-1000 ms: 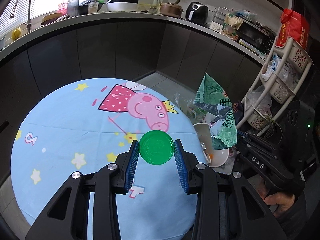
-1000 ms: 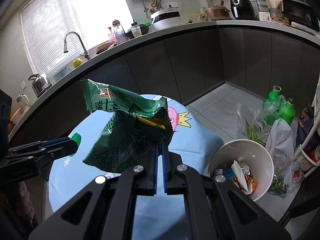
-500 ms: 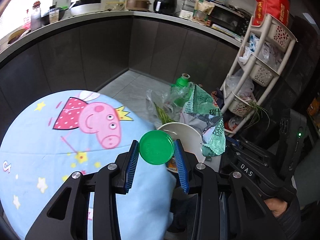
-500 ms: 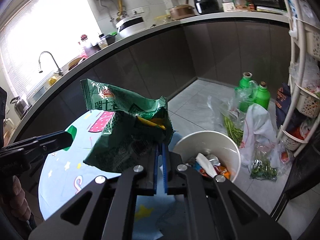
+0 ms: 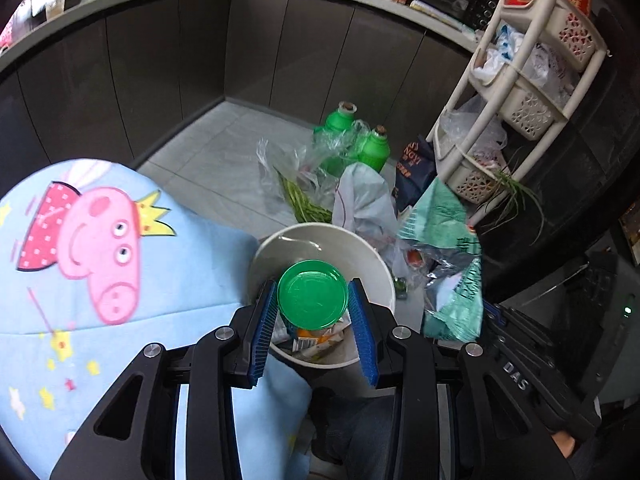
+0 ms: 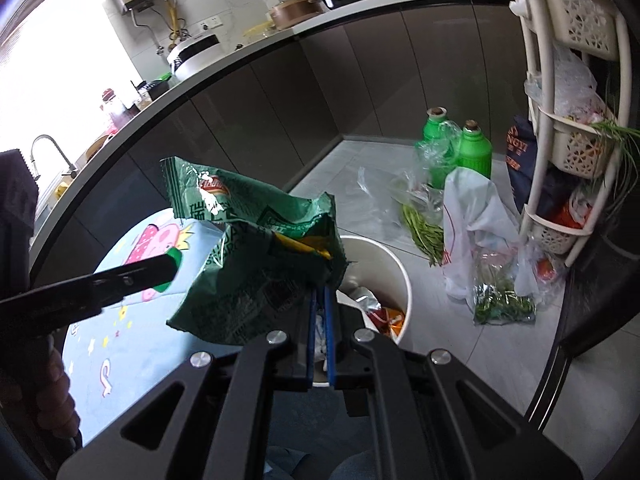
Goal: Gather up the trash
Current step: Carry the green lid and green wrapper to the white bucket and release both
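Your left gripper (image 5: 313, 312) is clamped on a round green lid (image 5: 312, 294), its blue pads pressing the rim from either side. The lid hangs directly over the open mouth of the white trash bin (image 5: 376, 268), which stands on the tiled floor just beside the table with the cartoon pig tablecloth (image 5: 100, 264). Wrappers and scraps lie inside the bin.

Your right gripper (image 6: 319, 312) has its jaws closed tight on the lower corner of a crumpled green snack bag (image 6: 256, 256). The bag stands up and to the left of the jaws, over the near edge of the bin (image 6: 400, 276) and partly over the table edge. In the left wrist view the same bag (image 5: 448, 240) hangs to the right of the bin.

Beyond the bin, on the floor: two green bottles (image 6: 474, 148), a white plastic bag (image 6: 476, 208), loose green vegetables (image 6: 424, 232), and a cream basket rack (image 5: 532, 80) against the wall.
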`<state>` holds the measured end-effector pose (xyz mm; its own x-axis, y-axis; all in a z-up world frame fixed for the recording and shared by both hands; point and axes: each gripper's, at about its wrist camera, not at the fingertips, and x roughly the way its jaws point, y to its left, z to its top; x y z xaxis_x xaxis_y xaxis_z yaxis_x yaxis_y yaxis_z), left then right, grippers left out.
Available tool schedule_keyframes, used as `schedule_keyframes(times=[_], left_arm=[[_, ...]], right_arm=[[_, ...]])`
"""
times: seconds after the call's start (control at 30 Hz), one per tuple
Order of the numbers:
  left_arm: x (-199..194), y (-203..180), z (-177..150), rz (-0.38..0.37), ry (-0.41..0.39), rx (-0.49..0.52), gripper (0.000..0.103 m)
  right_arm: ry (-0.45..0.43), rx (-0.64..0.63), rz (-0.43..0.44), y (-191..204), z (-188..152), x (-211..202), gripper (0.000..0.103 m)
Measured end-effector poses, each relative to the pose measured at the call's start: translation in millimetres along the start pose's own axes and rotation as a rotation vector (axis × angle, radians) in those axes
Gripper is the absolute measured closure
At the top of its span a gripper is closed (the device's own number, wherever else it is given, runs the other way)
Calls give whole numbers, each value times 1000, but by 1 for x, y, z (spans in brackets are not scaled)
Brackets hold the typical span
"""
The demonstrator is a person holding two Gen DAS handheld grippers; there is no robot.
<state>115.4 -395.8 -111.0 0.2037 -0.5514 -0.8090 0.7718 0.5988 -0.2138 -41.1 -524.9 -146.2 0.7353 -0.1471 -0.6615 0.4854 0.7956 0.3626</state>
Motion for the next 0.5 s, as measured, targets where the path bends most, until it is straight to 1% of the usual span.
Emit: schedule_keyframes(times=[0.2,0.23,0.27,0.3,0.33,0.37,0.4,0.47,0.5], left_arm=[[49,0,-1,17,40,13,67],[53,2,-1,13,45,6,60],[57,3,0,10,41,-6,48],[57,7,1,23,26,-21,42],[57,10,1,33,10,-34,30],[54,14,2,41,-11,-50,23],[52,16,3,46,-25,-62,21],[46,23,7,67,-54,-86,11],[42,25,9,84,-72,-92,10]], right_arm=[[45,37,-10,-19,-9,21,97],[50,41,-11,-21,-10,23,97],[57,45,-13,-23,-11,27,97],[63,50,-16,-26,-12,30,97],[66,53,-17,-28,-12,33,97],[71,58,-18,-30,-13,36,97],[74,59,-19,-32,-13,39,97],[83,65,-19,-35,-13,45,97],[87,66,-17,-35,-14,48,97]])
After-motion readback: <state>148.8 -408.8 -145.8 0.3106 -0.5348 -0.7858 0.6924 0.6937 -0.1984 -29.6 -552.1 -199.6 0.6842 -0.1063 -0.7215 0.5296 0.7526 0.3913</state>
